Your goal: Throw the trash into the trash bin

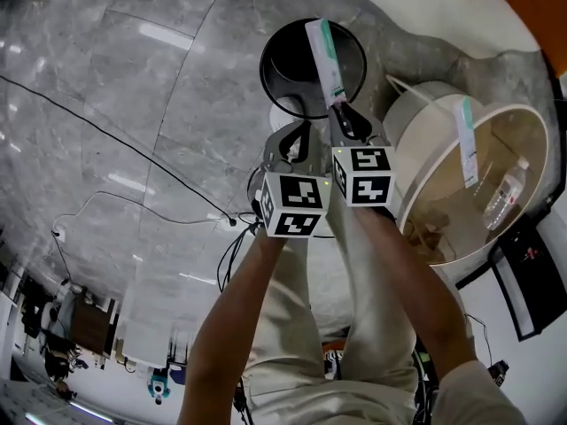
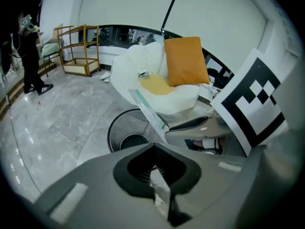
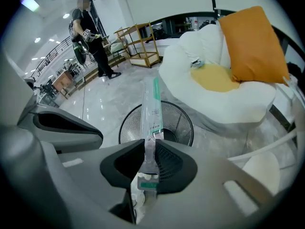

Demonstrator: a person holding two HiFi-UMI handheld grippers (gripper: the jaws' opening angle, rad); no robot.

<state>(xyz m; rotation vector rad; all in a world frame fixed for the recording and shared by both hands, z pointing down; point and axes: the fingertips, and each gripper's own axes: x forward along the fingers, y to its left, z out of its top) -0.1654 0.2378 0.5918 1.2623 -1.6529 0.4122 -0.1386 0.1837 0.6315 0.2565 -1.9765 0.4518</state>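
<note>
The black mesh trash bin stands on the grey floor just ahead of both grippers. My right gripper is shut on a long clear wrapper with a green stripe, which sticks out over the bin's mouth. In the right gripper view the wrapper rises from the right gripper above the bin. My left gripper sits close beside it, shut on a small crumpled white scrap. From the left gripper the bin lies ahead and the wrapper crosses its right side.
A white beanbag seat with an orange cushion is just behind the bin. A round white tub table at the right holds a plastic bottle and another wrapper. A black cable runs over the floor. A person stands far off.
</note>
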